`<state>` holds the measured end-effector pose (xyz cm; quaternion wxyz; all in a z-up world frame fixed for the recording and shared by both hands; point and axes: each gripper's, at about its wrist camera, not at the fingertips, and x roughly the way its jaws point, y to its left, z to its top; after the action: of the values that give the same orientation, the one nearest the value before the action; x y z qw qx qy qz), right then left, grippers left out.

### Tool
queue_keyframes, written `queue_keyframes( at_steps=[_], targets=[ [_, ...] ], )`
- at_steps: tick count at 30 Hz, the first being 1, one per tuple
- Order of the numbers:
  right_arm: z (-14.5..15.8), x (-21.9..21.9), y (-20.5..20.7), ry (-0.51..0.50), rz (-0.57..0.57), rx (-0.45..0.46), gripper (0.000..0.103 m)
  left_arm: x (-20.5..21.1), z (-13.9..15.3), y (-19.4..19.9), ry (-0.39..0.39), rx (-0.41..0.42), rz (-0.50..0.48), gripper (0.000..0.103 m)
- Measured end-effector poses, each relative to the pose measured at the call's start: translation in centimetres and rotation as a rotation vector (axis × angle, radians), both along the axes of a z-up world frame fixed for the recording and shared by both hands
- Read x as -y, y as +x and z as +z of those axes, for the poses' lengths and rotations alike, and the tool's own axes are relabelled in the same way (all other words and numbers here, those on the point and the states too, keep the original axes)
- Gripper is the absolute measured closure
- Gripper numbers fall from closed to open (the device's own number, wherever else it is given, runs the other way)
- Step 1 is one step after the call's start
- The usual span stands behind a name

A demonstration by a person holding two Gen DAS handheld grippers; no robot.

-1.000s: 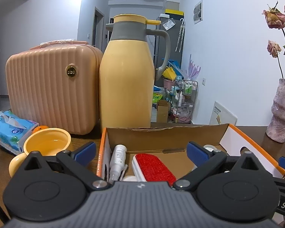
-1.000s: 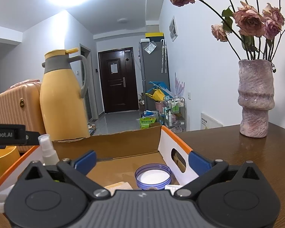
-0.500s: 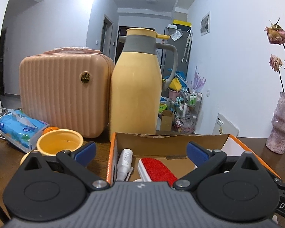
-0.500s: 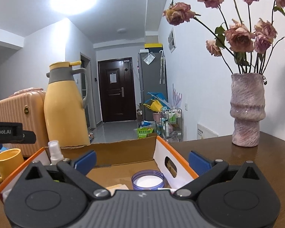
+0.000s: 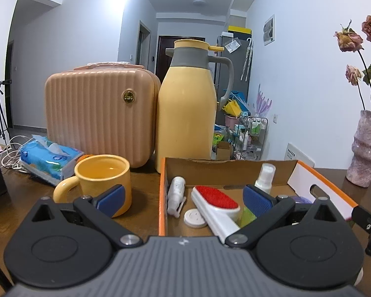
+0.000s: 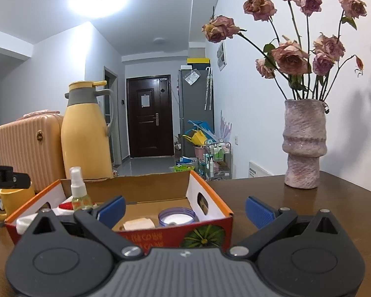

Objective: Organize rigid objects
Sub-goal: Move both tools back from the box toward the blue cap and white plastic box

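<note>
An open cardboard box [image 5: 162, 193] with orange edges sits on the brown table; it also shows in the right wrist view [image 6: 207, 190]. Inside lie a red-and-white lint brush [image 5: 216, 199], a white bottle [image 5: 175, 194], a white round cap [image 5: 195, 219], a spray bottle [image 5: 264, 178] standing upright [image 6: 78, 190], a round blue-rimmed tin [image 6: 176, 217] and a beige pad [image 6: 137, 224]. My left gripper [image 5: 183, 199] is open and empty, held back from the box's near edge. My right gripper [image 6: 185, 210] is open and empty in front of the box.
A yellow mug [image 5: 102, 180] stands left of the box. Behind are a yellow thermos jug [image 5: 186, 113], a pink ribbed case [image 5: 99, 111] and a blue tissue pack [image 5: 49, 159]. A pink vase of dried roses [image 6: 304, 146] stands right of the box.
Both grippers have pulled back and up from the box, so the box and mug now show more fully. Both stay open and empty.
</note>
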<state>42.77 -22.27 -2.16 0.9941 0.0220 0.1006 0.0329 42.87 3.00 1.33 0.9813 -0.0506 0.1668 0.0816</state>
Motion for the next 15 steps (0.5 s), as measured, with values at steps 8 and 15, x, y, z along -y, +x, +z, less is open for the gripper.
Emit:
queue_keyframes(
  at_steps=[8, 15],
  targets=[
    [-0.2, 1.0, -2.9, -0.02, 0.004, -0.011, 0.0, 0.3, -0.5, -3.0, 0.013, -0.014, 0.002, 0.0],
    [-0.4, 1.9, -5.1, -0.019, 0.008, -0.038, 0.0, 0.6, -0.9, -5.1, 0.024, -0.029, -0.004, 0.0]
  ],
)
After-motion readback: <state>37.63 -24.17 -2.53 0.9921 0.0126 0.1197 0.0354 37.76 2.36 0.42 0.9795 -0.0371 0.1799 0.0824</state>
